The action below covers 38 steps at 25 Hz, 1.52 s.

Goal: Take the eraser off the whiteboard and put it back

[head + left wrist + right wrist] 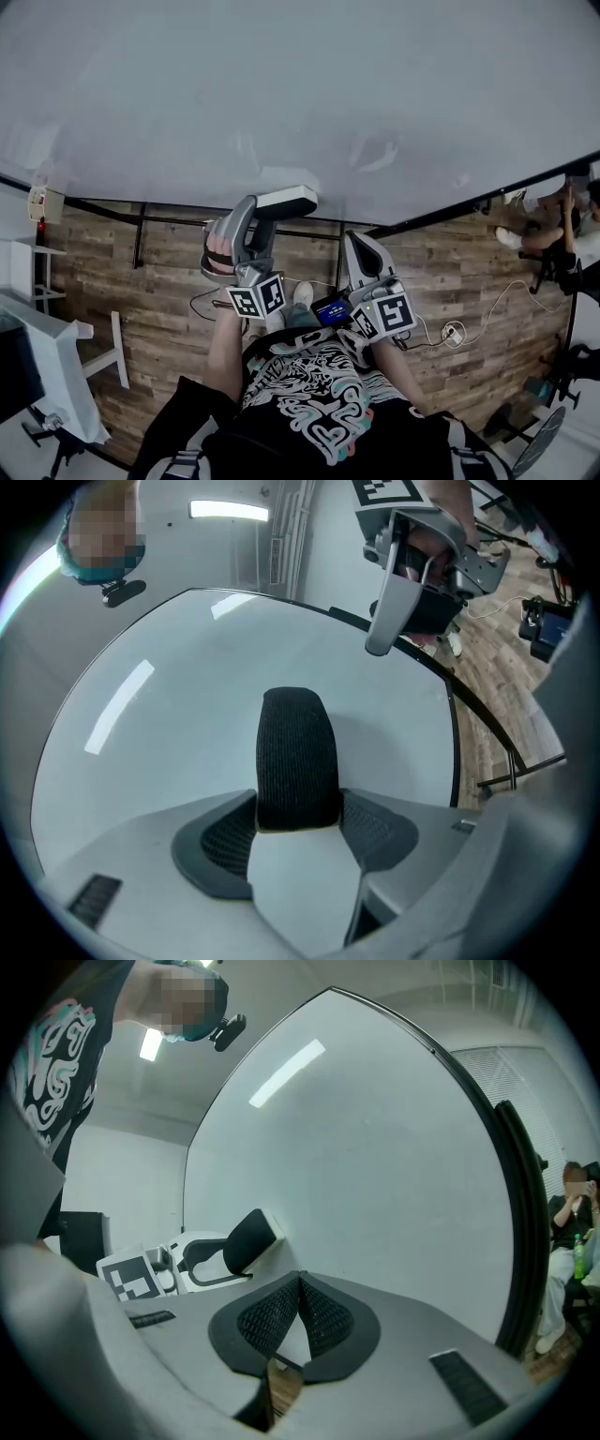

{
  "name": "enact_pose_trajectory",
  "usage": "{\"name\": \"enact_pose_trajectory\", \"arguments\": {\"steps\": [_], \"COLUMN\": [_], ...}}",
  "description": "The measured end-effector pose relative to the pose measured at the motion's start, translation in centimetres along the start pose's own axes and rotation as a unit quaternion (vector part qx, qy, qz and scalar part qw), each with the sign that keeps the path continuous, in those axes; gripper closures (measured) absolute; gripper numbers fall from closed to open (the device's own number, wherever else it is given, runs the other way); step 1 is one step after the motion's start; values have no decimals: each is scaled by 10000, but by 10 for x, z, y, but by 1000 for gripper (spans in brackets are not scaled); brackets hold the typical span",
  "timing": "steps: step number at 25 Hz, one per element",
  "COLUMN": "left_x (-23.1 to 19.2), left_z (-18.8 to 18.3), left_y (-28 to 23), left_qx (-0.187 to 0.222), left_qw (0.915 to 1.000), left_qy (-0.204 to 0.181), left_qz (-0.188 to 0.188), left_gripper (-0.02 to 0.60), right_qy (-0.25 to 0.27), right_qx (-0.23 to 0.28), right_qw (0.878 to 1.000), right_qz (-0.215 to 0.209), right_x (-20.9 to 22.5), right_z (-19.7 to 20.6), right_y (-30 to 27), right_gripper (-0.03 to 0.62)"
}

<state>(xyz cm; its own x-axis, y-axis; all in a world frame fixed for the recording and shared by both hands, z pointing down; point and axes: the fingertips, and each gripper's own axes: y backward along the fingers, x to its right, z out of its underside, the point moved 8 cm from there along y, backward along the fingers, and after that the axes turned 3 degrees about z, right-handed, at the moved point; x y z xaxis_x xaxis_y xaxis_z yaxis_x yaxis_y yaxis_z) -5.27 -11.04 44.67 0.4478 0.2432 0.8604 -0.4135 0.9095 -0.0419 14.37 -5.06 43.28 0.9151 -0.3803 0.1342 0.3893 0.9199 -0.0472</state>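
Note:
The eraser (288, 200), a pale block with a black felt face (295, 752), rests against the whiteboard (281, 94). My left gripper (267, 214) is shut on it. In the left gripper view both mesh pads (225, 836) press on its sides at the gripper's mouth (298, 801). My right gripper (356, 242) is beside it on the right, close to the board, and is shut with nothing in it; its pads meet in a line (300, 1283). The right gripper view shows the eraser (246, 1239) in the left gripper (211, 1258) against the board (375, 1147). The left gripper view shows the right gripper (380, 644) at the upper right.
The whiteboard's black frame (441, 217) and stand legs (141, 234) are over a wood floor (141, 281). Cables and a power strip (453, 332) lie on the floor at the right. A seated person (562, 234) is at far right. White furniture (56, 356) stands at the left.

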Motion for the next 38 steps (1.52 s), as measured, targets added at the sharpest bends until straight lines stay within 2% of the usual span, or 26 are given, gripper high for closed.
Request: {"name": "enact_pose_trajectory", "arguments": {"steps": [15,21,38], "left_x": [-8,-11,-24], "left_z": [-4,-14,-14], "left_y": [26,44,113], "left_qx": [99,270,277], "left_qw": [9999,9996,9995], "left_qy": [-16,-9,-114], "left_qz": [47,58,71], "left_gripper": [310,310,309], "right_qy": [14,-3,18], "right_qx": [205,289,474], "right_qw": [9996,9990,9985], "right_qz": [186,333,271], "right_x": [-18,-29,-82], "right_z": [-9,-12,-15], "right_y": [24,42,70], "right_gripper": [580,580,580]}}
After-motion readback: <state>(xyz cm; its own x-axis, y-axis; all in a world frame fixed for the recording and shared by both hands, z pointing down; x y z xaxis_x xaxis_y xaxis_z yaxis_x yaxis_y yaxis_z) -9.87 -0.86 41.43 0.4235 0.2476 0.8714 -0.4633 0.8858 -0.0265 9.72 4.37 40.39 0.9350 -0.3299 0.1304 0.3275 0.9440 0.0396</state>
